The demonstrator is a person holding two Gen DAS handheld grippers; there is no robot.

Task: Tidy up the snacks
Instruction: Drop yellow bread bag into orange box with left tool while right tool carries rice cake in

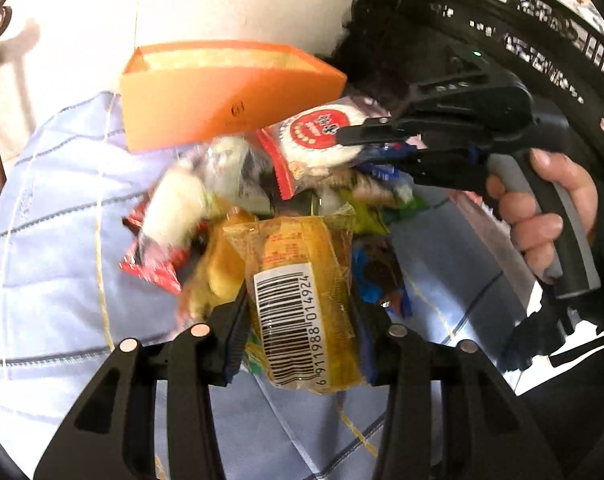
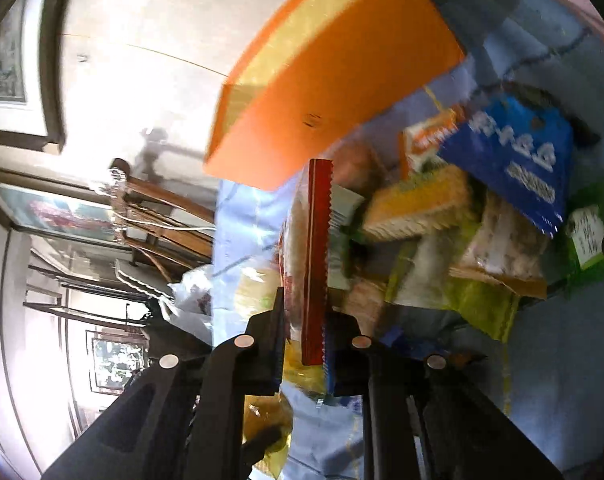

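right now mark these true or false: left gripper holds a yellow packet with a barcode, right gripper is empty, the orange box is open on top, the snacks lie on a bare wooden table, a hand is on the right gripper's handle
1. The left gripper holds a yellow packet with a barcode. True.
2. The right gripper is empty. False: it is shut on the edge of a white packet with a red round label.
3. The orange box is open on top. True.
4. The snack pile lies on a bare wooden table. False: it lies on a pale blue checked cloth.
5. A hand grips the right gripper's handle. True.
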